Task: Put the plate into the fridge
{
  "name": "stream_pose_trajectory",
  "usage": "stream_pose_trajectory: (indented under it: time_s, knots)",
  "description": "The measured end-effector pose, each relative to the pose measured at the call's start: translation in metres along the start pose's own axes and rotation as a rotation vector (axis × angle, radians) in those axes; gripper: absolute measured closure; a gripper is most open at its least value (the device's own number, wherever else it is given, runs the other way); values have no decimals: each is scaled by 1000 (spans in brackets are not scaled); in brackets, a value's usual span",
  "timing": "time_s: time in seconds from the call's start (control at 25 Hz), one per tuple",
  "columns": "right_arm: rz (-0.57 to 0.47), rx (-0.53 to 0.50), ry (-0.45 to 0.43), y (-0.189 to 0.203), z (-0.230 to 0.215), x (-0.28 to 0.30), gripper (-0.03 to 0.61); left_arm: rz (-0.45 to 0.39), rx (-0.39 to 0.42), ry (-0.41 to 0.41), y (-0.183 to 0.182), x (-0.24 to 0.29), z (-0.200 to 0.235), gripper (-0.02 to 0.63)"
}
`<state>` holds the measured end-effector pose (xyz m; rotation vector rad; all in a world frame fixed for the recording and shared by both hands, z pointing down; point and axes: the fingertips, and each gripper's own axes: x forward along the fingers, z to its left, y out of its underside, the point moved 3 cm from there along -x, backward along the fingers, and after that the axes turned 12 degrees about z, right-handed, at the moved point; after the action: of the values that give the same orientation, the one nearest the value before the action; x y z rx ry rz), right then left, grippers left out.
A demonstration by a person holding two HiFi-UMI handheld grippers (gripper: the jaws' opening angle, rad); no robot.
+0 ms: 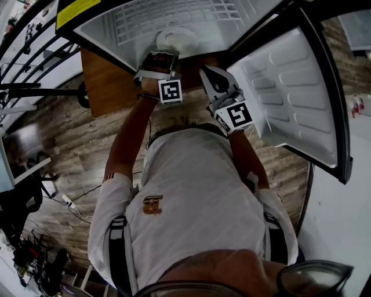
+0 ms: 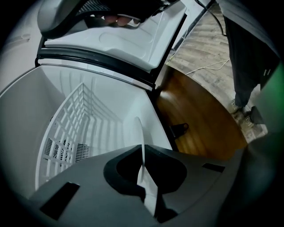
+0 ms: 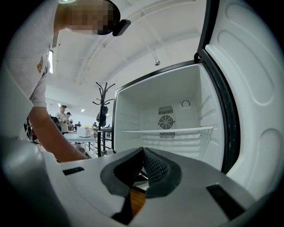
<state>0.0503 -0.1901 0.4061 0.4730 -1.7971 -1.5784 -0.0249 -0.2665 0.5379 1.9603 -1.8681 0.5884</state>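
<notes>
— Where's the plate (image 1: 177, 39)?
— Its rim is pinched in the left gripper (image 1: 162, 55), which reaches into the open fridge (image 1: 208, 26) near the wire shelf (image 2: 75, 115). The right gripper (image 1: 208, 72) is closed on nothing.
— Risks?
— With such a thin edge grip, the plate could slip, tilt and drop.
— Writing?
— Only a yellow sticker (image 1: 75, 8), too small to read.

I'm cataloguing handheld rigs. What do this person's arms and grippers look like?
The left gripper and right gripper have pale grey moulded bodies with black textured pads. Each carries a cube of black-and-white square markers. The person wears a white short-sleeved shirt with dark-trimmed sleeve hems and dark shoulder straps.
</notes>
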Motion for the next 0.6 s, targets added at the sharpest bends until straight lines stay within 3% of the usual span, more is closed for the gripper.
stream_pose_trajectory:
  time_s: [0.32,0.6]
  knots:
    - [12,6,-13,7,-5,-3,546,9,-9,8,-7,10,-2,588]
    - [8,12,-22,10,-8,-6,546,63,53,57,-7,20,-8,584]
